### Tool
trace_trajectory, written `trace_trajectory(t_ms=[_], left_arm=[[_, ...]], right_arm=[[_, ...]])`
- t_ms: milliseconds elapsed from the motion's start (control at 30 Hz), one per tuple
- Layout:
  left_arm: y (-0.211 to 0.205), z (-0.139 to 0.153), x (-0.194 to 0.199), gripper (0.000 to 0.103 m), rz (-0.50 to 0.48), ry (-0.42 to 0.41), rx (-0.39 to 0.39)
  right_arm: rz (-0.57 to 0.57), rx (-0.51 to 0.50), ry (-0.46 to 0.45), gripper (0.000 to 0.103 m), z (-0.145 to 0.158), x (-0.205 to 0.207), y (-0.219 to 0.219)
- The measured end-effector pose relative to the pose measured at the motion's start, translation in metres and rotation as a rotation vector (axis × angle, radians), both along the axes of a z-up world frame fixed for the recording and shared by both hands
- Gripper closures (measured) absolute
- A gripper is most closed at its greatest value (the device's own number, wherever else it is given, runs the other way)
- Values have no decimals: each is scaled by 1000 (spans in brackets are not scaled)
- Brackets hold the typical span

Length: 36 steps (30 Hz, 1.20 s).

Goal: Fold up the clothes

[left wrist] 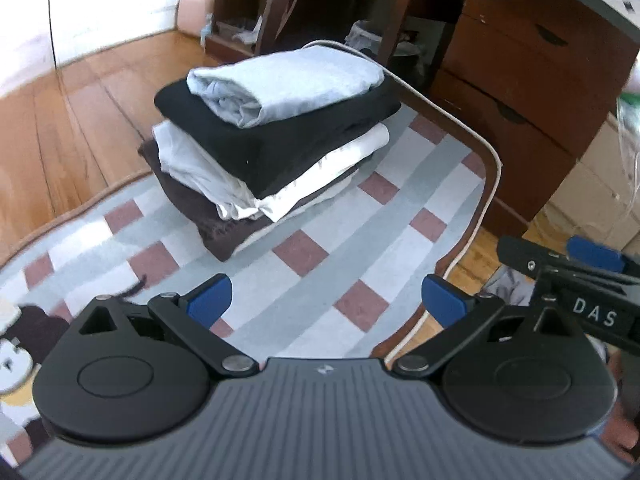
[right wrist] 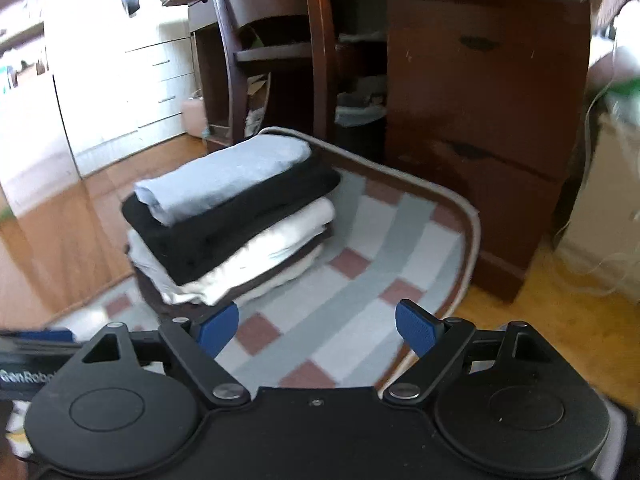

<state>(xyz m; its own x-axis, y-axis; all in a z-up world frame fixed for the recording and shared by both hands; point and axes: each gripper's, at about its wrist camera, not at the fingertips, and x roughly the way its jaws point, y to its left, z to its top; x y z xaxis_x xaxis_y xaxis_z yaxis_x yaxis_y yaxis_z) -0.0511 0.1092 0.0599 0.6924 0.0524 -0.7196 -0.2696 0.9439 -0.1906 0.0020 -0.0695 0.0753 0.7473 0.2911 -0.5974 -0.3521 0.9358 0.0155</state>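
Wooden floor [left wrist: 80, 112] is carrying a checked rug [left wrist: 360, 224] with a pale piped edge; stack of folded clothes [left wrist: 264, 140] is sitting directly on the rug near its far corner; brown piece at the bottom is touching the rug.

Daylight enters from the left, blowing out the white wardrobe [right wrist: 104, 80] and glaring on the wooden floor [left wrist: 72, 128]. The desk [right wrist: 480, 120] recess stays dim. Edges bow; the right wrist view smears.
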Motion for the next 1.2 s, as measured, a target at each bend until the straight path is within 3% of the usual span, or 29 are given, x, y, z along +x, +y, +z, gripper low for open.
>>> trace_trajectory(t_ms=[233,567,900,1200], left_arm=[[6,0,-1,0,24,21,11],[-2,2,18,0,50,48,62],[-10,4,19,0,37,43,120],[-3,5,10,0,54,25,85]], right_arm=[[56,18,34,14,-2,-1,-6],[55,-44,36,14,-3,5,-1],[52,9,51,14,-3,14,-10],[83,46,55,14,0,5,-6]])
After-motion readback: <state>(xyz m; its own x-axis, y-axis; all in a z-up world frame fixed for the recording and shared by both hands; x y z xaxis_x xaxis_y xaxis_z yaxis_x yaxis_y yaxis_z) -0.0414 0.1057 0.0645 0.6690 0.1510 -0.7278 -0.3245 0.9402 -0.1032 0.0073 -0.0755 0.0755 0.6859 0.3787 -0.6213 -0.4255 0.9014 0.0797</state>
